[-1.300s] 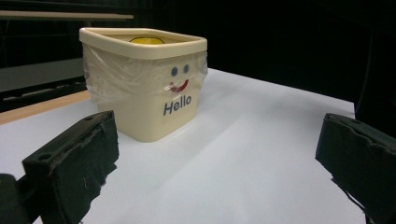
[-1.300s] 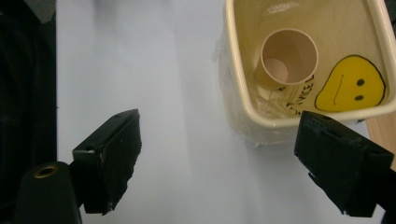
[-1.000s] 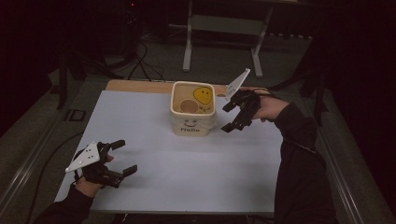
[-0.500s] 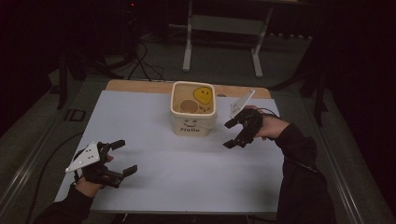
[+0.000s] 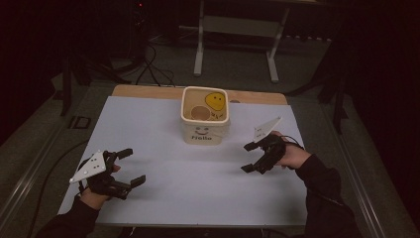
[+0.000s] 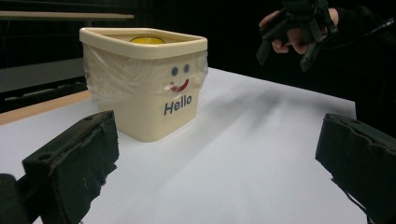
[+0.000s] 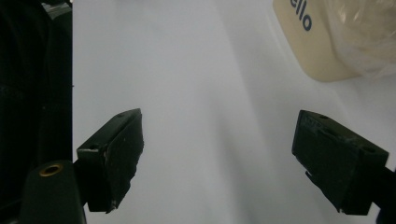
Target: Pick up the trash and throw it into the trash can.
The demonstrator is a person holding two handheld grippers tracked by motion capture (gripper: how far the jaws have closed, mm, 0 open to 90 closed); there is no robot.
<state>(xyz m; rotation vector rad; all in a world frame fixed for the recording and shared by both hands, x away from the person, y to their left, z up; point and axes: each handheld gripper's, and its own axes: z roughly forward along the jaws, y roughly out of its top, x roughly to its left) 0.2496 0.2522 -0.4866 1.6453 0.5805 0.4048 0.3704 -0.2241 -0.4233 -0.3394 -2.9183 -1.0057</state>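
A cream square tub (image 5: 204,119) marked "Hello" with a smiley face stands at the back middle of the white table top (image 5: 188,173); a yellow smiley disc (image 5: 215,102) and a brown round thing (image 5: 199,113) lie inside it. In the left gripper view the tub (image 6: 144,84) has clear film around its upper wall. My left gripper (image 5: 131,166) rests open and holds nothing at the front left. My right gripper (image 5: 249,157) is open and holds nothing, low over the table to the right of the tub and nearer me. The tub's corner (image 7: 327,42) shows in the right gripper view.
The white sheet lies on a wooden table whose bare strip (image 5: 148,91) shows along the far side. Beyond it stands a metal frame (image 5: 236,39) on a dark floor with cables (image 5: 148,64). Open white surface lies between the two grippers.
My right gripper has pulled away from the tub's right rim, coming down and toward me to just above the table. The left gripper has stayed put.
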